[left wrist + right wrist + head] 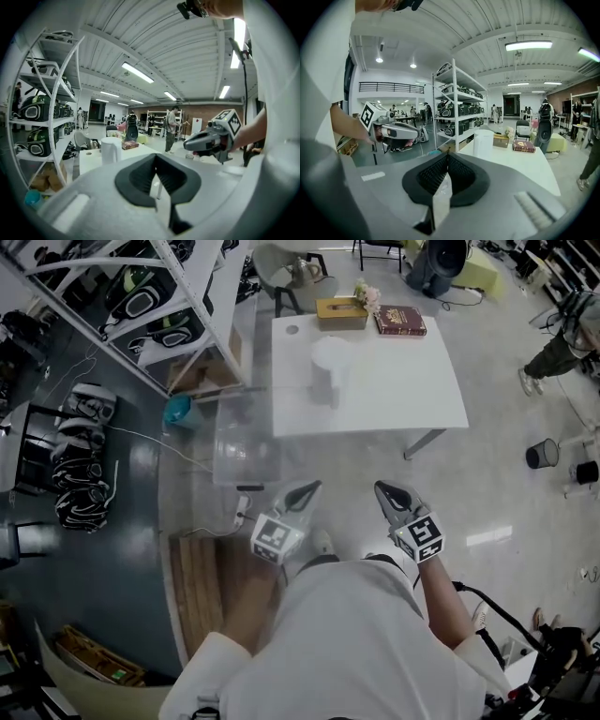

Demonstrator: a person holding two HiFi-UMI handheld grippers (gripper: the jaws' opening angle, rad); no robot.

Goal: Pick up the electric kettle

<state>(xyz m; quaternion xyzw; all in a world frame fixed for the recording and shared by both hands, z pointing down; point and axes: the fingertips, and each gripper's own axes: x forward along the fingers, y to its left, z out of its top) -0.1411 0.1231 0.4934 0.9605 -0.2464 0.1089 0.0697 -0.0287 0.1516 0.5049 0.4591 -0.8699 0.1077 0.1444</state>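
Closed tip to tip, with nothing held: left gripper (307,489) and right gripper (386,489), two in all. Hover side by side above the floor, short of the table's near edge and aimed toward it. Well beyond them, on one white table (412,390): one white electric kettle (330,367), upright, left of the middle, untouched. Along the far edge: one tissue box (341,312), one dark red book (400,320). Just left of the table: one clear plastic bin (246,442); further left, one white shelf rack (197,296).

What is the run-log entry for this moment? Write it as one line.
stage: pre-grasp | left gripper: shut, empty | right gripper: shut, empty | kettle: upright on table, untouched
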